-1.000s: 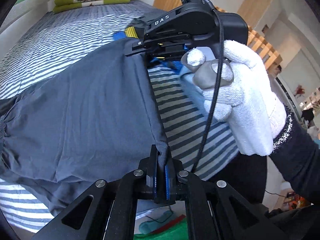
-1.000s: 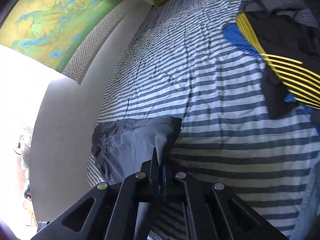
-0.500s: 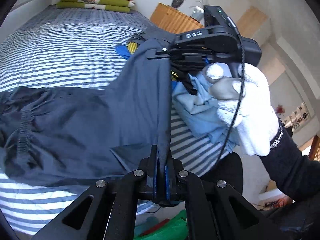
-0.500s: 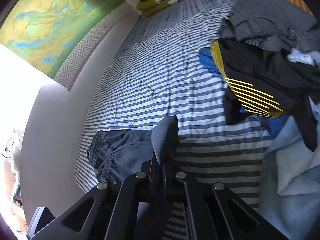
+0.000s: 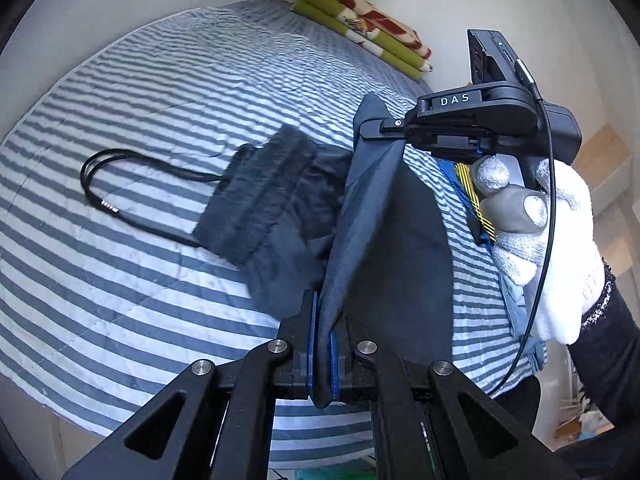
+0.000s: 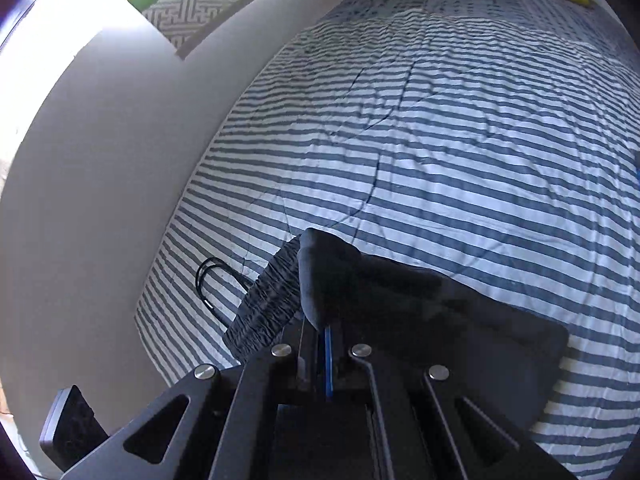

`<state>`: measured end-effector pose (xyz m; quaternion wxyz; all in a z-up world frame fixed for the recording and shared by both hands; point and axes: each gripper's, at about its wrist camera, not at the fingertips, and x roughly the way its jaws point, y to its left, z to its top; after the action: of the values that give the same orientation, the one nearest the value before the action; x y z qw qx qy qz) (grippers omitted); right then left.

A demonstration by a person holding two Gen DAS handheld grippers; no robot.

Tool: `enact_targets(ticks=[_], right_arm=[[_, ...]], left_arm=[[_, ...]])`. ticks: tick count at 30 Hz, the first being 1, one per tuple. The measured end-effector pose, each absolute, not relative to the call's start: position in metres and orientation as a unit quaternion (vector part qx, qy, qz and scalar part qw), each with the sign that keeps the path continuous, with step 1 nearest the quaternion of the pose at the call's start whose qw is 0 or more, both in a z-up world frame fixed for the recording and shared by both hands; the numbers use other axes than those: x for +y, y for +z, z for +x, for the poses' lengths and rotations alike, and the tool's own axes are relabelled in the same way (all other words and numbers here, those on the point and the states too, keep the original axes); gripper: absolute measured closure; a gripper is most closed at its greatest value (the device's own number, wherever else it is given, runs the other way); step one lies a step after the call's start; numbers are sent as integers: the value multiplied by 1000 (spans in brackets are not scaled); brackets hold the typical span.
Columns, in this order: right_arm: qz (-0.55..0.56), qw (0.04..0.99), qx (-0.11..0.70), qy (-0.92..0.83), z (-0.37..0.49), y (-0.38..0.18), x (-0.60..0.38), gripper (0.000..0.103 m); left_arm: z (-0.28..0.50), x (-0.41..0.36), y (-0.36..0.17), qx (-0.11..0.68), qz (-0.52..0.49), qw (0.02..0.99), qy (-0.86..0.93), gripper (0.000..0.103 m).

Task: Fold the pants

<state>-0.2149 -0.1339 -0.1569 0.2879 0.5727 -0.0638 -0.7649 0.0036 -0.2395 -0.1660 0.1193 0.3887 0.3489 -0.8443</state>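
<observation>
I'm looking at a bed (image 5: 132,280) covered by a blue-and-white striped sheet. Dark pants (image 5: 256,200) lie partly on it, their gathered waistband toward the wall side, and a looped black cable (image 5: 120,184) rests just beside that waistband. Folded green, red and white bedding (image 5: 360,24) sits stacked at the far end.

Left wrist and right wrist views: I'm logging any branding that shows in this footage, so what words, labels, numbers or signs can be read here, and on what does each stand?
"DAS": white capital letters on the black body of the right gripper, seen in the left wrist view, while it grips the dark pants.
No other text can be read in either view: the folded blanket at the far end of the striped bed bears only a pattern.
</observation>
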Motion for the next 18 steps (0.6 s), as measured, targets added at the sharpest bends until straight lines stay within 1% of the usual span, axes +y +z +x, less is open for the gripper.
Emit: enact_targets(ticks=[2, 6, 7, 8, 9, 10, 11, 12, 13, 14, 15, 18], right_arm=[[582, 284, -47, -760, -220, -170, -159, 101], [590, 279, -20, -757, -229, -189, -194, 101], [589, 286, -16, -755, -231, -191, -199, 96], [592, 294, -14, -751, -235, -193, -204, 95], [596, 298, -16, -745, -238, -194, -204, 90], [600, 311, -35, -736, -242, -194, -200, 81], [598, 324, -61, -731, -245, -189, -191, 77], [591, 329, -80, -732, -248, -184, -179, 69], [582, 335, -95, -735, -250, -177, -167, 67], [572, 341, -108, -738, -252, -169, -152, 67], [563, 344, -118, -742, -252, -162, -137, 67], [547, 337, -115, -757, -246, -150, -89, 67]], left_arm=[[9, -263, -185, 364, 386, 126, -838, 98], [21, -287, -205, 388, 379, 135, -829, 98], [21, -292, -210, 391, 378, 136, -828, 98], [20, -291, -211, 392, 380, 137, -827, 98], [21, -294, -214, 392, 381, 137, -826, 97], [21, -296, -217, 389, 386, 139, -825, 94], [19, -293, -216, 385, 392, 146, -823, 90], [20, -294, -217, 382, 398, 153, -820, 81], [21, -296, -218, 379, 406, 165, -815, 73], [19, -295, -221, 377, 408, 180, -812, 60], [26, -295, -219, 377, 402, 190, -813, 57], [37, -297, -203, 368, 386, 211, -819, 57]])
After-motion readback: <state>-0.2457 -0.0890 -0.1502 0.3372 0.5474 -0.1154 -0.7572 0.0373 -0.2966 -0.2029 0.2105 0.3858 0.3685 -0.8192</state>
